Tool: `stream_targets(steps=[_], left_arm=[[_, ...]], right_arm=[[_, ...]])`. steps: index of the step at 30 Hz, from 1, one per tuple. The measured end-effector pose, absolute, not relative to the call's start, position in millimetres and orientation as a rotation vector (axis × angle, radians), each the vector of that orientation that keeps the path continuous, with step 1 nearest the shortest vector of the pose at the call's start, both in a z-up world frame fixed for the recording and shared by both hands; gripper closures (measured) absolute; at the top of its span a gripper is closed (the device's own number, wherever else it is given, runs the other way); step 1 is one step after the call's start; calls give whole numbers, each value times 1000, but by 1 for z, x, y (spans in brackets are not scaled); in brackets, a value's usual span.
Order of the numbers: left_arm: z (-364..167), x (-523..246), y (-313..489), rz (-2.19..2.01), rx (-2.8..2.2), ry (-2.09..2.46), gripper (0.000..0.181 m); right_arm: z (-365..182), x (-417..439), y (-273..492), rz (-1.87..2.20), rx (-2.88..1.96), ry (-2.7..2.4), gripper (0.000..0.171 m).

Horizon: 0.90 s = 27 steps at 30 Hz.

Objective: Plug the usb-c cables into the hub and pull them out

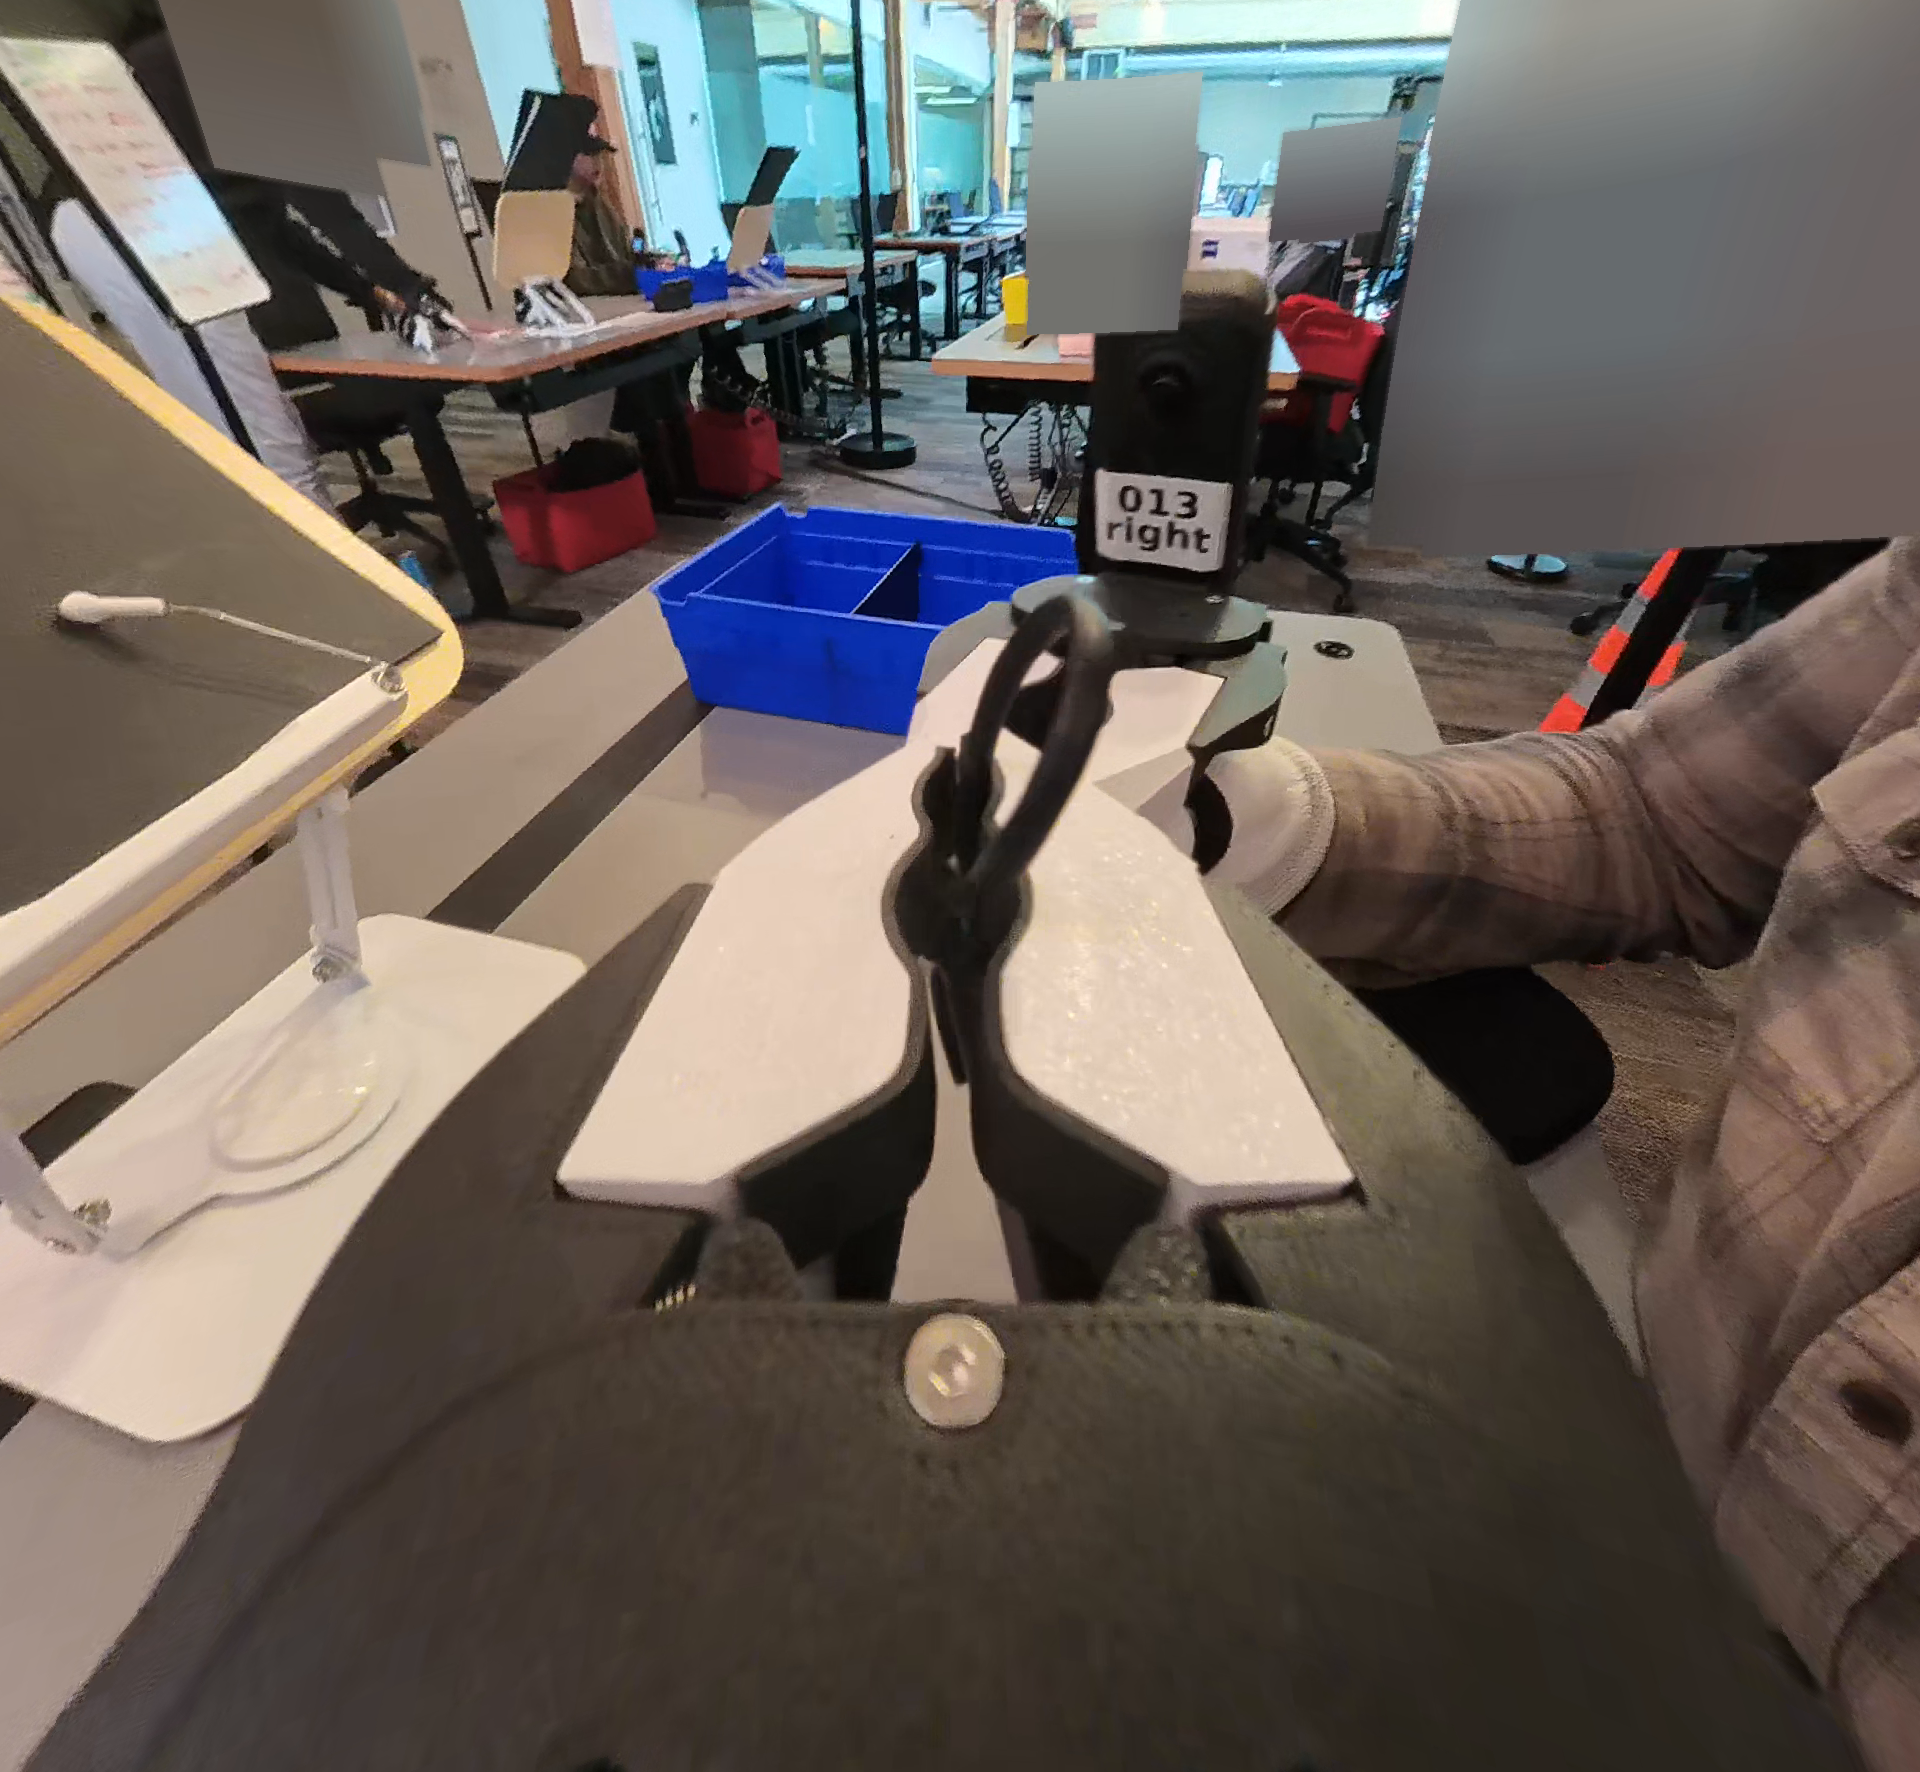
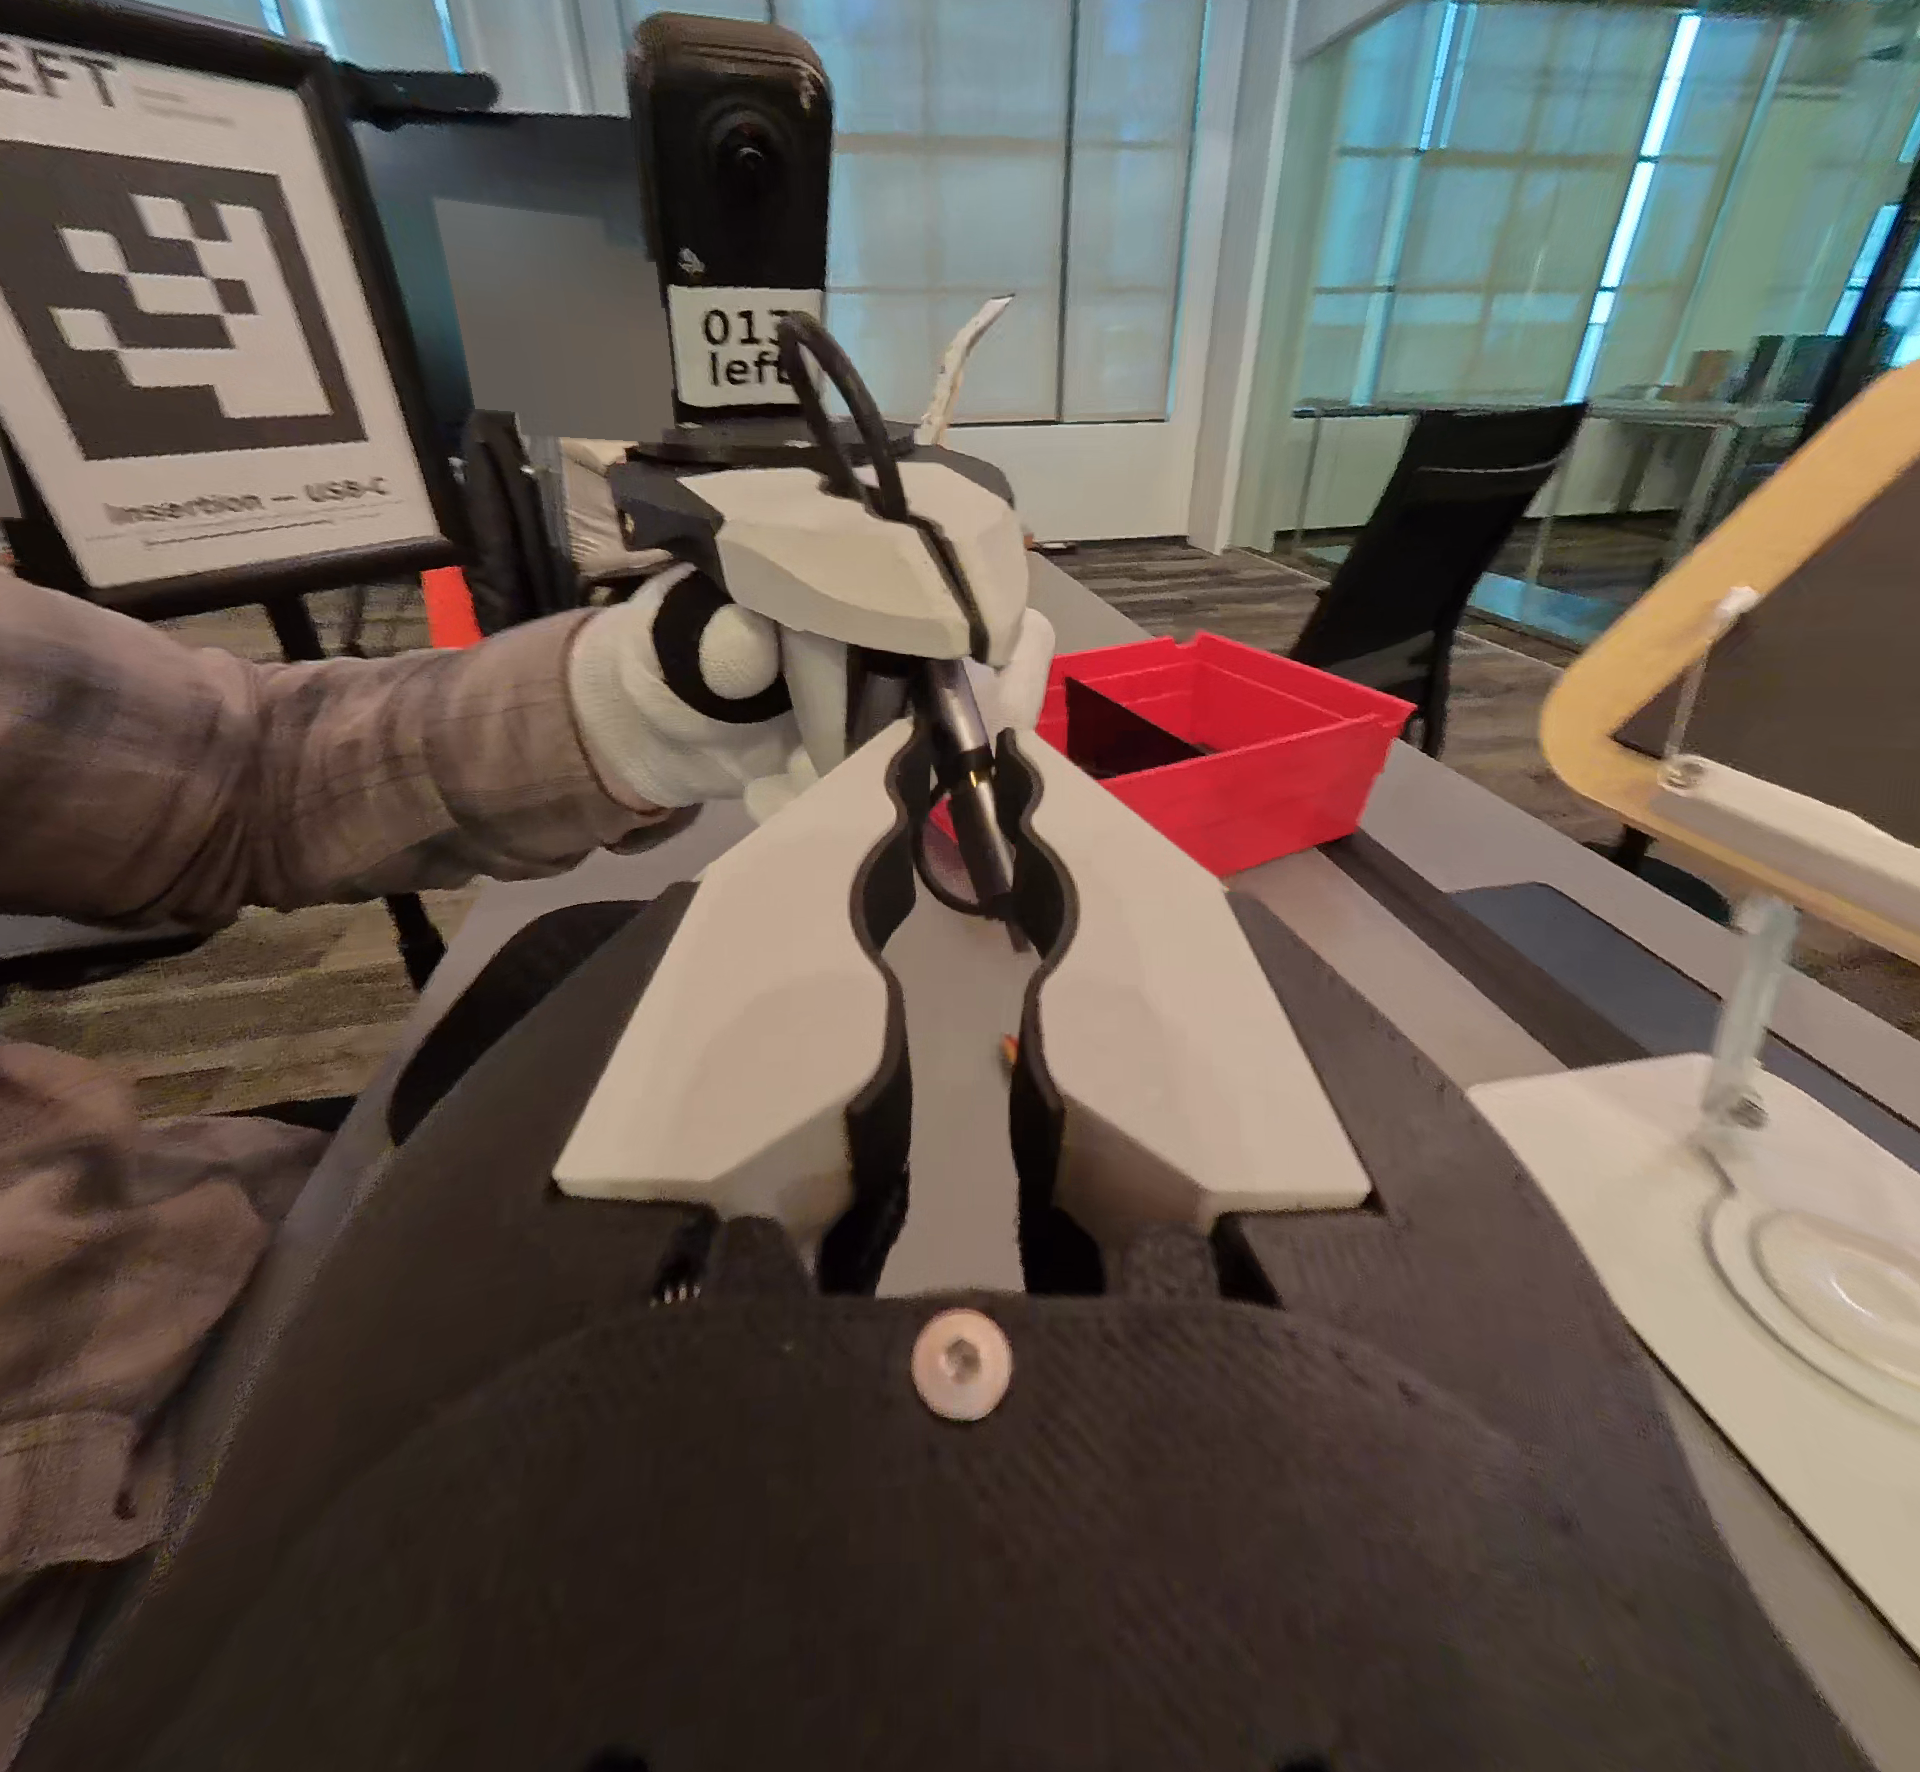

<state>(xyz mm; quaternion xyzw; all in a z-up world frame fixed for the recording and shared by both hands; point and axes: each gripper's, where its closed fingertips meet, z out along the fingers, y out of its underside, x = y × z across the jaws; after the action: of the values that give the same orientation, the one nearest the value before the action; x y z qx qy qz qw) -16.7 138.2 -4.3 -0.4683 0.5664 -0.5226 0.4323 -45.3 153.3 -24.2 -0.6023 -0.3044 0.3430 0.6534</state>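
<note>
My left gripper is shut on a black cable that loops up from its fingertips. In the right wrist view the left gripper shows from the front, held by a white-gloved hand. A slim grey hub hangs from its tips on the cable. My right gripper faces it, and the hub stands between its fingers. A gap shows beside the hub, so the pads do not press on it. A thin loop of cable curls below the hub.
A blue bin stands on the grey table behind the grippers, and a red bin at the other end. A tilted board on a white stand is close by, seen also in the right wrist view. A framed sign on an easel stands beyond.
</note>
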Motion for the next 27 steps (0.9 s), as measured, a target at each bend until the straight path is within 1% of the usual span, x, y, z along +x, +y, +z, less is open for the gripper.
stream_targets(steps=[3, 6, 7, 8, 9, 10, 13, 16, 20, 25, 27], left_arm=[[-4, -18, 156, -1247, -1220, 1333, 181], [-1, -23, 179, -1168, -1269, 1242, 181], [-3, -22, 185, -1103, -1283, 1223, 181], [-6, -21, 190, -1014, -1286, 1219, 181], [-10, -19, 194, -917, -1289, 1222, 181], [-14, -16, 195, -830, -1284, 1229, 181], [-16, -10, 202, -548, -1238, 1221, 181], [-14, -5, 201, -343, -1163, 1214, 181], [-16, -2, 199, -263, -1145, 1196, 181], [-17, 1, 198, -259, -1140, 1190, 181], [-16, 3, 196, -241, -1123, 1196, 181]], right_arm=[[-25, -32, 155, 665, -1387, -671, 161], [-24, -15, 158, 447, -1414, -654, 158], [-20, -11, 158, 383, -1416, -644, 152], [-13, -10, 157, 346, -1412, -624, 139], [-6, -11, 158, 320, -1410, -600, 121], [-1, -14, 159, 304, -1410, -585, 111], [10, -34, 161, 348, -1386, -566, 107], [8, -45, 170, 380, -1397, -529, 108], [6, -49, 172, 420, -1371, -535, 132], [5, -46, 171, 442, -1333, -532, 136], [7, -44, 169, 447, -1311, -544, 141]])
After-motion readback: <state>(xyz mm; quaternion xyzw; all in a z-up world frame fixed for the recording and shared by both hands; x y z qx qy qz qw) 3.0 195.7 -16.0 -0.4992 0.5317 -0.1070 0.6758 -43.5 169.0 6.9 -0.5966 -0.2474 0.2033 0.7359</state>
